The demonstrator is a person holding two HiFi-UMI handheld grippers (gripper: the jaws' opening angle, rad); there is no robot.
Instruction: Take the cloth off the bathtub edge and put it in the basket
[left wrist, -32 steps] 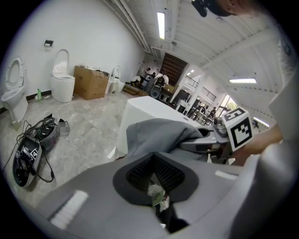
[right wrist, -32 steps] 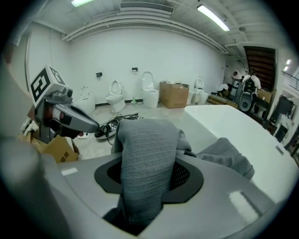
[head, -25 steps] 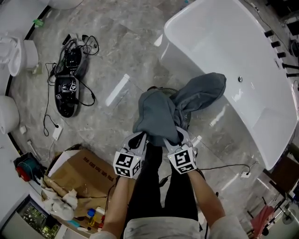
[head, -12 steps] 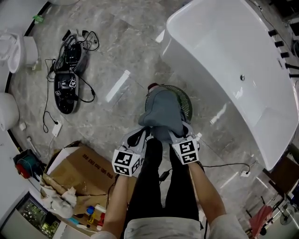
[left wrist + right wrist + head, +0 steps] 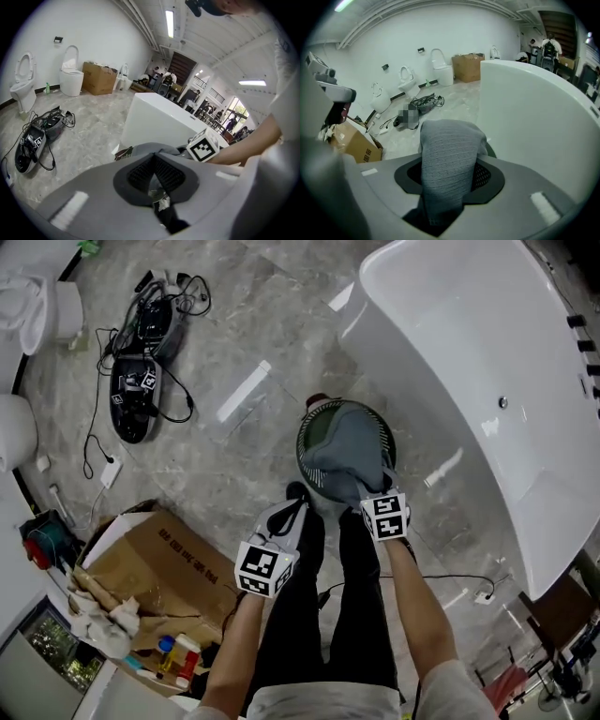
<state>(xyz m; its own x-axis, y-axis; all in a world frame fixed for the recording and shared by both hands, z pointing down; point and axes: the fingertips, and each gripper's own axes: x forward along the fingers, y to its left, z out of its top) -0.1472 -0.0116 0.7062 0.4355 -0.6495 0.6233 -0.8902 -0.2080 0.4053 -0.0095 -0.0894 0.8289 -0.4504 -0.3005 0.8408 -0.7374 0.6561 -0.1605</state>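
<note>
A grey cloth [image 5: 352, 457] lies bunched inside the round dark-green basket [image 5: 308, 427], which stands on the floor beside the white bathtub [image 5: 469, 371]. My right gripper [image 5: 371, 491] is at the basket's near rim, shut on a fold of the cloth [image 5: 450, 154]; the fold fills the space between its jaws. My left gripper [image 5: 289, 514] hangs off to the left of the basket, apart from the cloth. Its jaws [image 5: 154, 161] are shut with nothing in them. Past them the cloth [image 5: 143, 149] and the tub wall [image 5: 154, 119] show.
An open cardboard box [image 5: 155, 582] full of clutter sits at the lower left. A black device with tangled cables [image 5: 139, 381] lies on the marble floor at the upper left, near toilets [image 5: 33, 310]. The person's legs [image 5: 323, 615] stand just below the basket. A cable with a plug [image 5: 483, 595] lies at the right.
The cloth, held up and trailing toward the tub, has come down into the basket with the right gripper. The left gripper has let go of it and drawn back to the left.
</note>
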